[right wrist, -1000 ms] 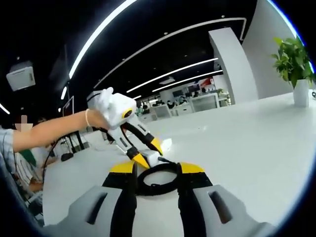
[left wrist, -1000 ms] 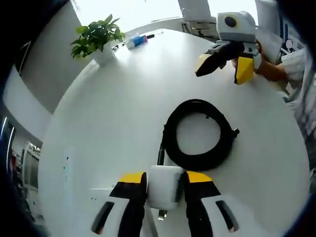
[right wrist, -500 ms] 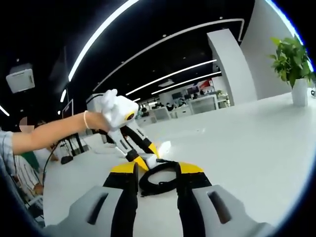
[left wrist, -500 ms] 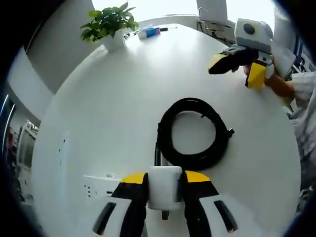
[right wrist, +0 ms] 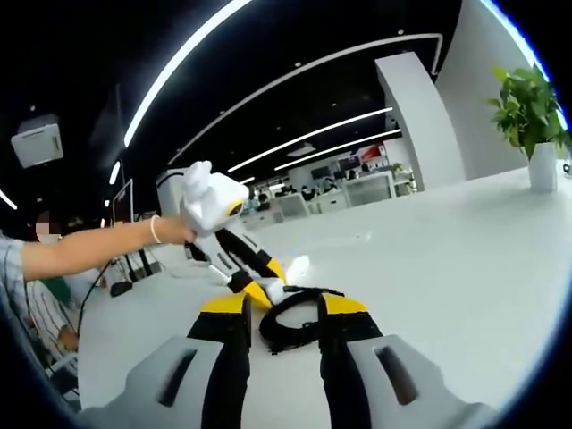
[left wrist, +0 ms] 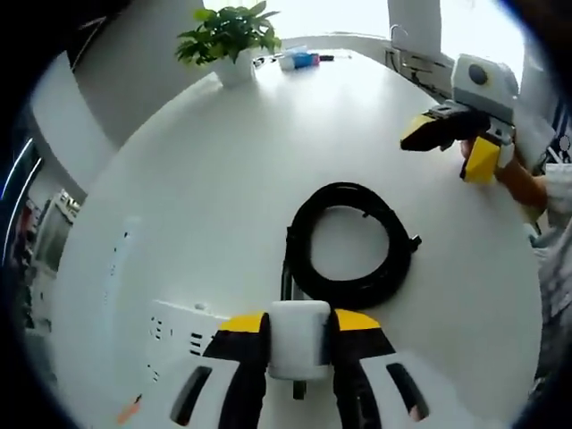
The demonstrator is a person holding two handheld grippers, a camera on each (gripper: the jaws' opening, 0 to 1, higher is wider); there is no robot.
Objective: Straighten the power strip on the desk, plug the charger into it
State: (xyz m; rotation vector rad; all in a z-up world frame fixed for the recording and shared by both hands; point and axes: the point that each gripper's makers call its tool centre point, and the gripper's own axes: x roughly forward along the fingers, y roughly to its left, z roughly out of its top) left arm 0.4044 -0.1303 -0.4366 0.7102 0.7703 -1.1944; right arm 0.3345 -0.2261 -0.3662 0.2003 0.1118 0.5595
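Observation:
My left gripper (left wrist: 299, 322) is shut on a white charger (left wrist: 299, 347) low over the white desk (left wrist: 223, 179). The charger's black cable (left wrist: 351, 234) lies in a coil just beyond it. A white power strip (left wrist: 174, 335) lies on the desk to the lower left of the jaws, partly cut off by the view's edge. My right gripper (left wrist: 451, 145) hovers open at the far right, held by a person's hand. In the right gripper view my right gripper (right wrist: 281, 306) is open with nothing in it. The cable (right wrist: 284, 332) lies past it, and the left gripper (right wrist: 264, 280) holds the charger (right wrist: 294, 265) beyond that.
A potted plant (left wrist: 231, 40) stands at the desk's far edge, with small blue and white items (left wrist: 299, 61) beside it. The plant (right wrist: 529, 107) is at the right in the right gripper view. A person's bare forearm (right wrist: 98, 243) reaches in from the left.
The left gripper has drawn back with the charger, bringing more of the power strip into view at lower left. The right gripper has hardly moved and stays open.

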